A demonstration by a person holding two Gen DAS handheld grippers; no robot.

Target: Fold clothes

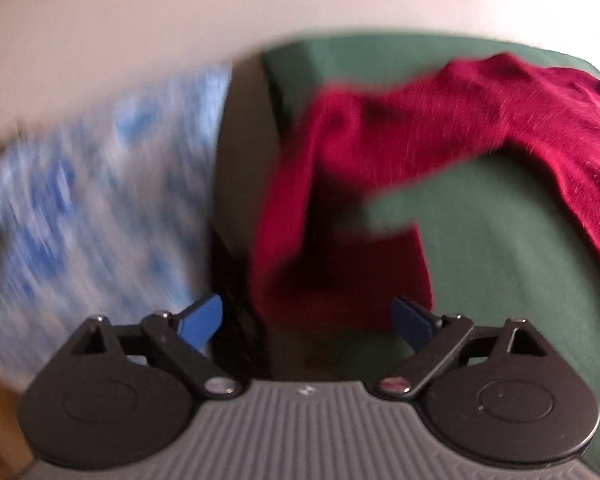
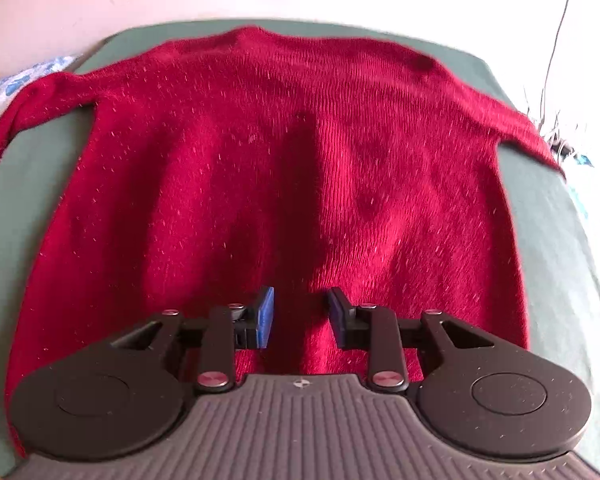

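Sweater: a dark red knitted sweater (image 2: 284, 184) is lying spread flat on a green table cover (image 2: 32, 200), its body filling most of the right wrist view, the neckline at the far edge.
Sleeve: in the left wrist view one sleeve (image 1: 340, 184) is trailing out from the body and draping down over the cover's left edge, its cuff end hanging near the camera; this view is blurred.
Left gripper: the left gripper (image 1: 306, 322) is standing wide, its blue pads far apart, with the sleeve's lower end showing in the gap between them. The pads are not pressing on the cloth; whether either is brushing it I cannot tell.
Right gripper: the right gripper (image 2: 300, 316) is hovering over the sweater's near part with its jaws at a narrow gap, the blue pads facing each other. Red knit is showing between them, yet no fold is being pinched.
Surroundings: a blue-and-white patterned fabric (image 1: 80, 200) is lying to the left of the cover, and a pale wall (image 1: 180, 8) is rising behind.
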